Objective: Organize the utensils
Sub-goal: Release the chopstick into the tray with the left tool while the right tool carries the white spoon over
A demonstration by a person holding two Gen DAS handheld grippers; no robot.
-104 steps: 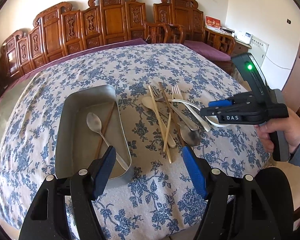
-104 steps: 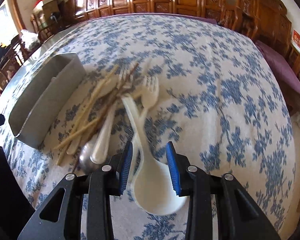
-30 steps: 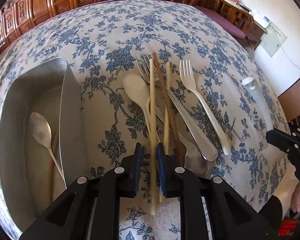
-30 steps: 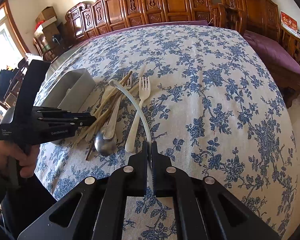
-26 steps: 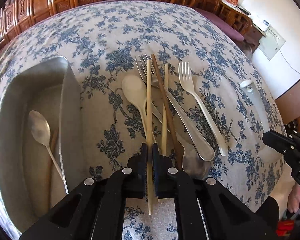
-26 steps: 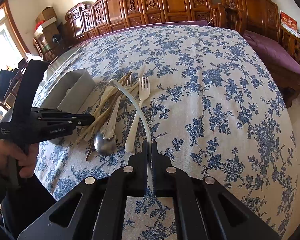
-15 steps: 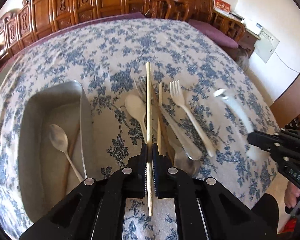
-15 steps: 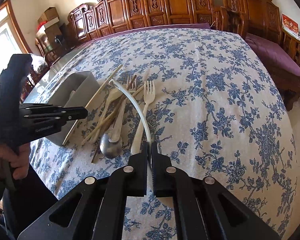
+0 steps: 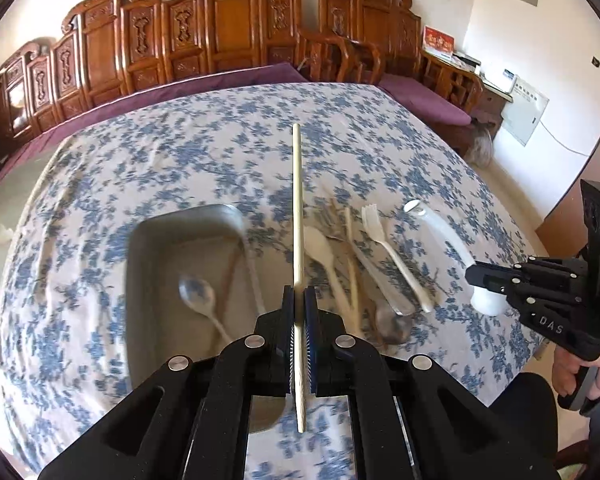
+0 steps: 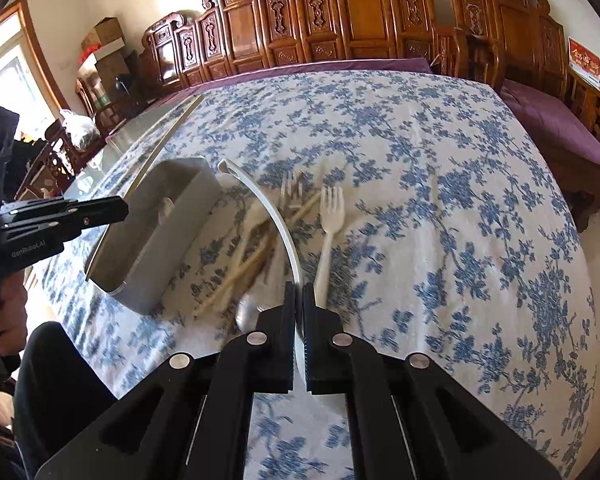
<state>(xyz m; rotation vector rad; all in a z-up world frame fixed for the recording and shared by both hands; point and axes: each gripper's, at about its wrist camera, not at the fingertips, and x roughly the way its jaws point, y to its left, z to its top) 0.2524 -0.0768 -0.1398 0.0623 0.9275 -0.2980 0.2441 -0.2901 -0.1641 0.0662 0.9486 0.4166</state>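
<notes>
Left gripper (image 9: 299,320) pinched a light, stiff chopstick (image 9: 297,216) near its lower end, while right gripper (image 10: 296,320) clamped a slick white ladle (image 10: 268,216) by its bowl.

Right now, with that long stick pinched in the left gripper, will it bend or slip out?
Probably neither. The chopstick looks dead straight along its whole length past the left gripper, so it is likely stiff. It is thin and pale like wood, so probably light. The jaws pinch it near one end, so it might swivel if bumped, and being round, it could roll once laid in the metal tray.

Bare tablecloth (image 10: 440,240) right of fork (image 10: 327,232), utensil pile (image 9: 352,264) crowding tray (image 9: 148,280)
</notes>
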